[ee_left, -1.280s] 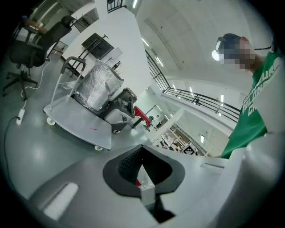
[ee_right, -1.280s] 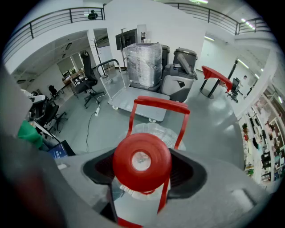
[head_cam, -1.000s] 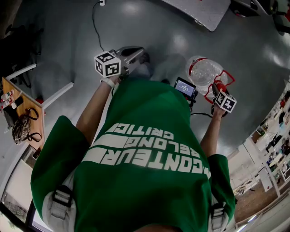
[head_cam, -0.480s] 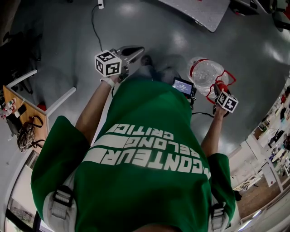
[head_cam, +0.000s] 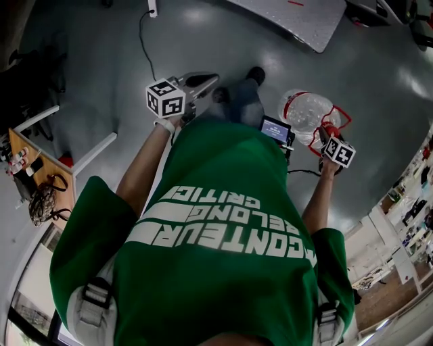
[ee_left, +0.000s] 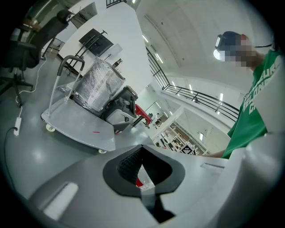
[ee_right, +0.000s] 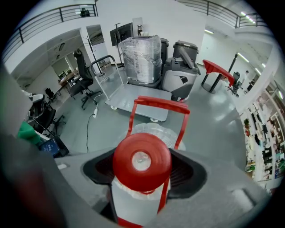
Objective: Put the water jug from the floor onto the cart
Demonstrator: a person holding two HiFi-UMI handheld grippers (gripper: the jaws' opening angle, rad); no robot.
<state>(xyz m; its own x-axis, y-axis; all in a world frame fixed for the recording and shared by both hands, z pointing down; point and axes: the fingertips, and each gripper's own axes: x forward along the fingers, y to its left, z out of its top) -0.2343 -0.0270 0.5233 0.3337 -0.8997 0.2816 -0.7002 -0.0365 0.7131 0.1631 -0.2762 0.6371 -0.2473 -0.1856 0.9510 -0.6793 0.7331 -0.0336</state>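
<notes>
The water jug (head_cam: pixel 304 108) is clear plastic with a red cap (ee_right: pixel 141 161) and a red handle frame (ee_right: pixel 156 103). It hangs off the floor at the right, lying roughly level, with my right gripper (head_cam: pixel 325 132) shut on its neck; in the right gripper view the pads (ee_right: pixel 183 171) flank the neck just behind the cap. My left gripper (head_cam: pixel 205 80) is held out front at the left, shut with nothing in it (ee_left: pixel 141 167). The grey flat cart (head_cam: pixel 298 17) lies ahead, with its deck (ee_right: pixel 138 100) and push handle (ee_left: pixel 67 62) in sight.
A plastic-wrapped load (ee_right: pixel 142 58) stands behind the cart's deck, with grey bins (ee_right: pixel 180 71) to its right. A cable (head_cam: pixel 142 40) and power strip (head_cam: pixel 153 5) lie on the floor ahead left. A wooden desk (head_cam: pixel 34 169) is at the left. Office chairs (ee_right: pixel 84 75) stand left of the cart.
The person has stepped forward, a shoe now showing ahead, and the cart edge has come closer. The right gripper keeps its hold on the jug; the left gripper drifted slightly right.
</notes>
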